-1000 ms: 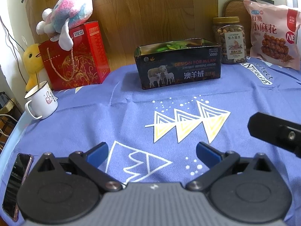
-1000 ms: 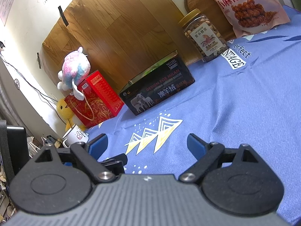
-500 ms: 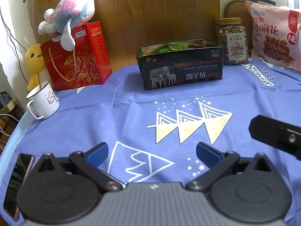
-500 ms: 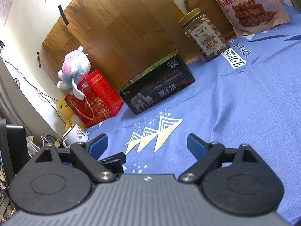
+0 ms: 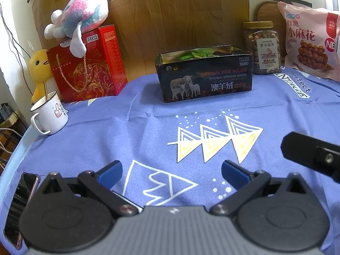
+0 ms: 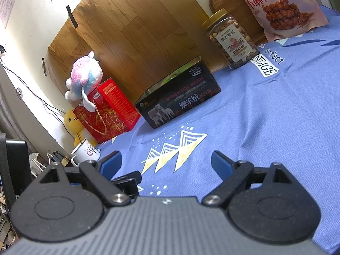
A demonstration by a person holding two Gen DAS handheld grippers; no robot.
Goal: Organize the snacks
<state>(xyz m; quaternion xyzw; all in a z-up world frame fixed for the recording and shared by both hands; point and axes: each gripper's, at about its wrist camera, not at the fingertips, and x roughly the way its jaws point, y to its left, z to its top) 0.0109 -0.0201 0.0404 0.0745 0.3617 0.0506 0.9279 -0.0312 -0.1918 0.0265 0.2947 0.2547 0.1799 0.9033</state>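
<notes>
A black open tin box (image 5: 205, 74) with sheep printed on it stands at the back of the blue cloth, with green snack packets inside; it also shows in the right wrist view (image 6: 178, 102). A clear nut jar (image 5: 262, 47) (image 6: 230, 39) with a gold lid stands to its right. A pink snack bag (image 5: 310, 42) (image 6: 278, 8) leans behind at far right. My left gripper (image 5: 172, 173) is open and empty over the cloth. My right gripper (image 6: 166, 162) is open and empty; part of it shows in the left wrist view (image 5: 310, 153).
A red gift box (image 5: 89, 65) with a plush toy (image 5: 78, 21) on top stands at back left, a yellow duck (image 5: 39, 70) beside it. A white mug (image 5: 50, 113) sits near the left edge. A phone (image 5: 20, 204) lies at the front left corner.
The left wrist view has shifted slightly, so the box and jar sit a little lower and to the right. Both grippers stay open and empty.
</notes>
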